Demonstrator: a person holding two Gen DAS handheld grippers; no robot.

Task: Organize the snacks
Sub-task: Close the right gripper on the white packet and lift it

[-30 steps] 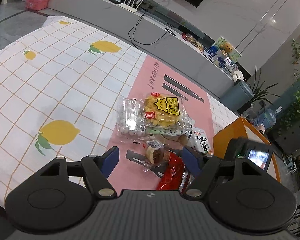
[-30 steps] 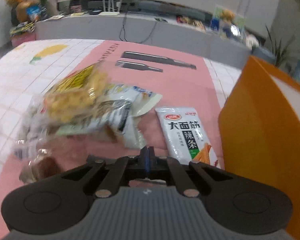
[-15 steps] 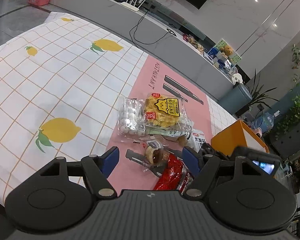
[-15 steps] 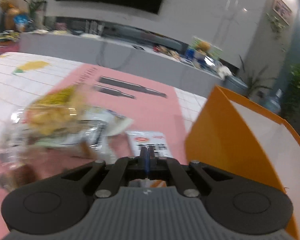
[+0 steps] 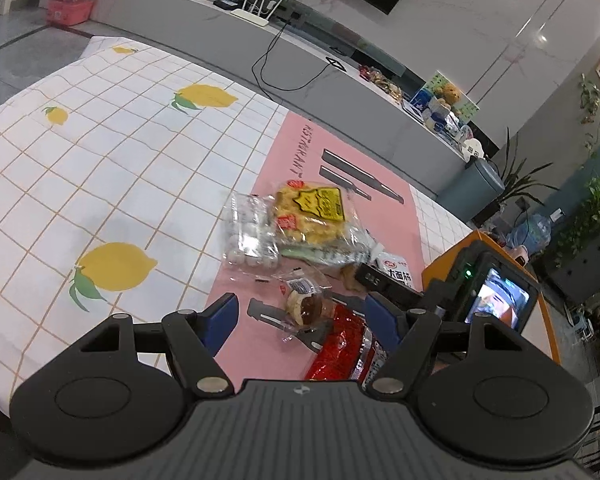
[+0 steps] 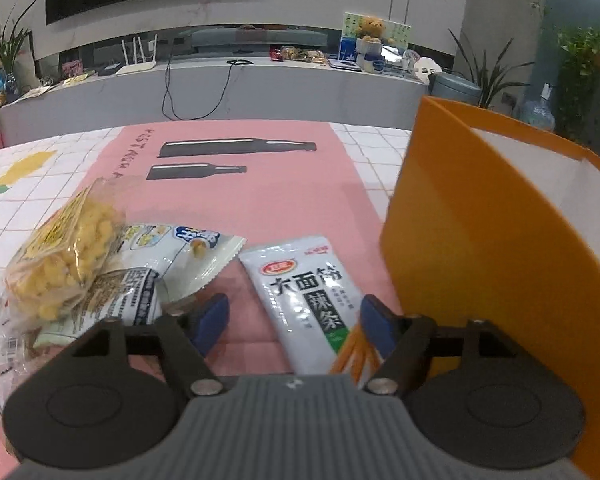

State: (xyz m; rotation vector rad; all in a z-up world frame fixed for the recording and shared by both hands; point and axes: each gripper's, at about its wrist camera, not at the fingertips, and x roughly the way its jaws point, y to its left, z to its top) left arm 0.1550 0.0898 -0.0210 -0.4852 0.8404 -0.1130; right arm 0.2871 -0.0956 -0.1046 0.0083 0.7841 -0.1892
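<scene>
In the right wrist view my right gripper (image 6: 294, 320) is opening its jaws just above the pink mat (image 6: 260, 200). A white spicy-strip packet (image 6: 300, 292) lies flat between the blue fingers (image 6: 212, 320), and neither pad presses on it. An orange box (image 6: 480, 260) stands close on its right. My left gripper (image 5: 300, 316) hangs open over a small clear-wrapped pastry (image 5: 304, 304) and a red packet (image 5: 348, 348), touching neither. Beyond them the snacks are piled: a yellow puffed-snack bag (image 5: 316, 212), a clear bag of white balls (image 5: 248, 236) and the white packet (image 5: 396, 276).
A white-and-blue packet (image 6: 172, 264) lies under the yellow bag (image 6: 64, 264). The lemon-print tablecloth (image 5: 100, 168) spreads to the left. The right tool's small screen (image 5: 496, 300) shows in front of the orange box (image 5: 448, 256). A grey counter (image 6: 220, 88) runs behind the table.
The right gripper's jaws have gone from shut to wide apart, and its view has shifted and rolled so that the white packet now lies between its fingers. The left gripper has stayed put.
</scene>
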